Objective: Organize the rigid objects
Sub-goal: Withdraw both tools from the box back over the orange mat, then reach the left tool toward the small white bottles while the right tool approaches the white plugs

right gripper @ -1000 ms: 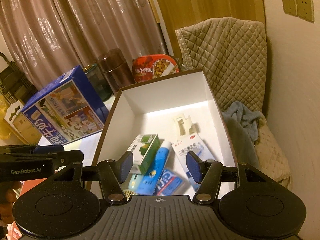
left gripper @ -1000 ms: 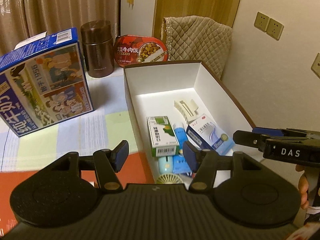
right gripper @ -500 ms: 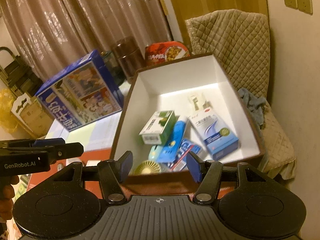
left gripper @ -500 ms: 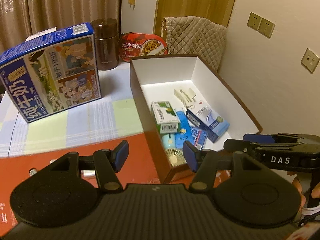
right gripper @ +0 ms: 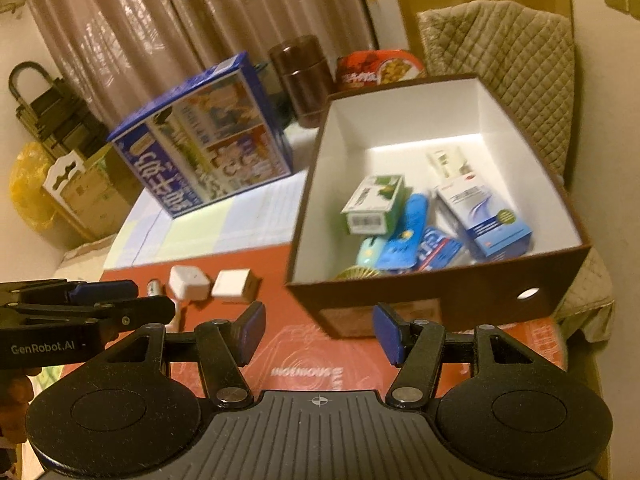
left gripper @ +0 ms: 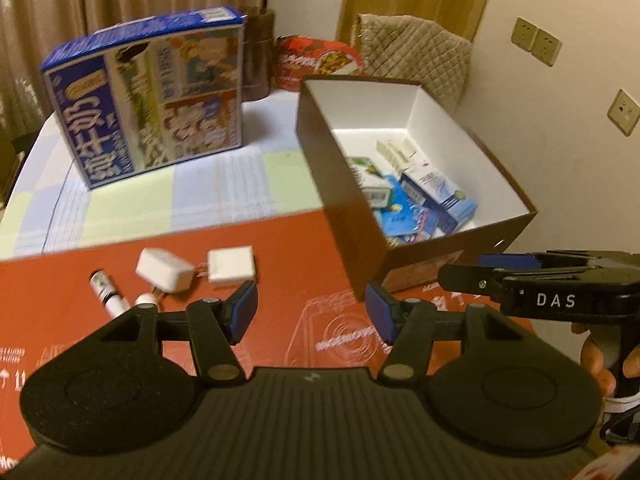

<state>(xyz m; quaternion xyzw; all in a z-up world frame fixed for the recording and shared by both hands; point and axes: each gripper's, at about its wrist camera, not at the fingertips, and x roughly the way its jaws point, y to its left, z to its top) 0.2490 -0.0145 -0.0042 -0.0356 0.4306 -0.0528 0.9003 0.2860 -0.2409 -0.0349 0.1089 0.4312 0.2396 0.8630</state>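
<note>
Left gripper (left gripper: 307,312) open, empty — white chargers (left gripper: 232,266) just ahead-left on the red mat, nearer it than the right gripper (right gripper: 319,330), likewise open, empty.

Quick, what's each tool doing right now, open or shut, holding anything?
Left tool: open, holding nothing, over the red mat.
Right tool: open, holding nothing, in front of the brown box.

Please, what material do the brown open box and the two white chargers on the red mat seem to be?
Brown open box: probably cardboard, matte brown outside, white inside, with thin straight folded walls. White chargers: likely hard plastic, smooth and slightly glossy, with rounded moulded edges.
</note>
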